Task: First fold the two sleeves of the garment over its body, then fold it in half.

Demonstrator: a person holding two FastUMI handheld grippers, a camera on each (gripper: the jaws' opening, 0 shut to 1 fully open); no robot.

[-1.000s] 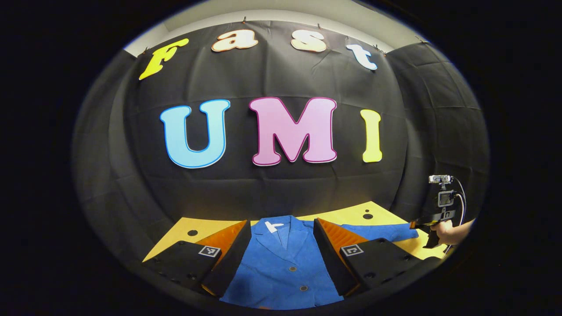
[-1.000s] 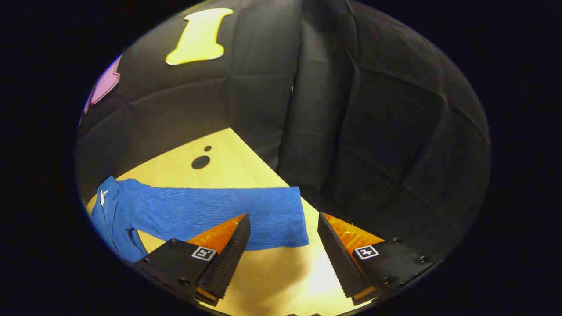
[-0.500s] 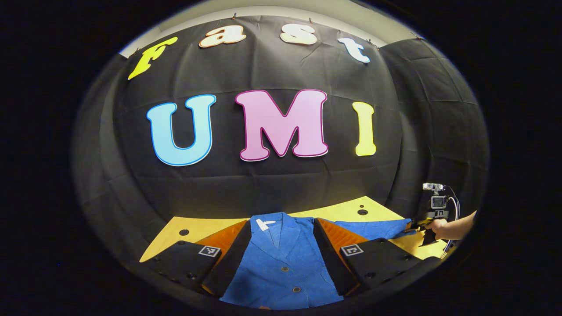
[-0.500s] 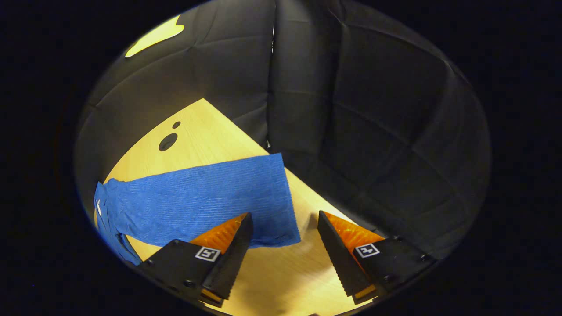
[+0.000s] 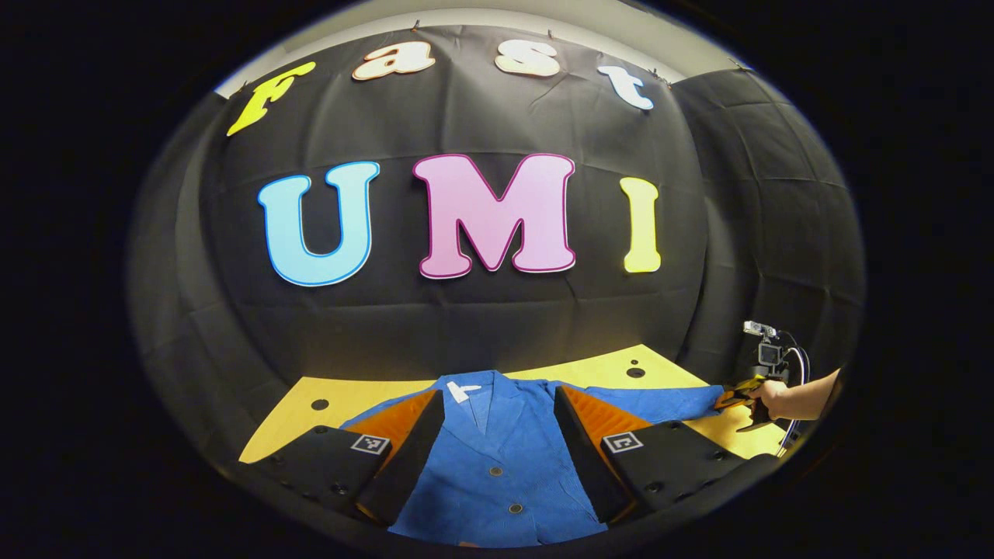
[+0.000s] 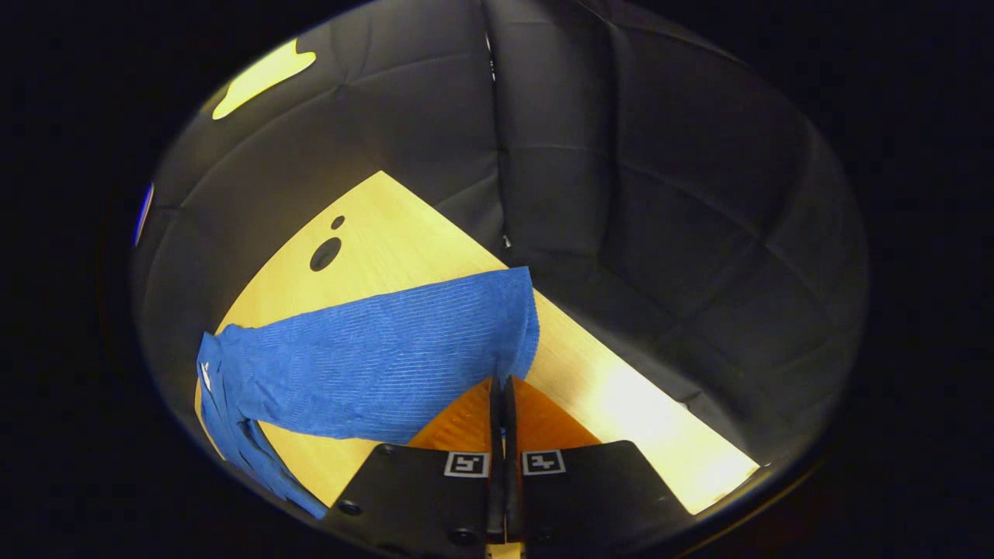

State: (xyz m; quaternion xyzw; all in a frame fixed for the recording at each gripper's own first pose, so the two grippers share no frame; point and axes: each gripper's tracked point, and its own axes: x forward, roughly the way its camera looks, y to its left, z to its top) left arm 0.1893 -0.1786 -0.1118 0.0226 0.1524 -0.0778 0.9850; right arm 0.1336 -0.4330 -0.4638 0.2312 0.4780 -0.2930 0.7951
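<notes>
Garment [image 5: 497, 466]: it is a blue jacket with buttons, and it lies flat on the yellow wooden table [image 5: 606, 374], at the bottom centre of the left gripper view. Its collar points toward the black cloth wall, and a small white label sits inside the collar. The front of the jacket fills the space between the two fingers of the left gripper [image 5: 497, 454]. These fingers stand wide apart, one at each side of the jacket body, and they hold nothing; I cannot tell if they touch the cloth or are above it.

One sleeve [image 5: 660, 402] stretches out from the jacket toward the lower right of the left gripper view. At its end the right gripper [image 5: 734, 400] is seen, small, with a hand [image 5: 773, 397] around its handle.

In the right gripper view this same sleeve [image 6: 380, 357] lies across the middle of the frame, going from the jacket body at the lower left to the cuff [image 6: 516, 322] near the centre. The fingers of the right gripper [image 6: 502, 388] are pressed together at the bottom centre, and the lower corner of the cuff is pinched between them. The cuff edge bends down a little into the grip. The table [image 6: 621, 388] runs diagonally from the upper left to the lower right of this view, with two dark round holes [image 6: 326, 252] near its far corner.
</notes>
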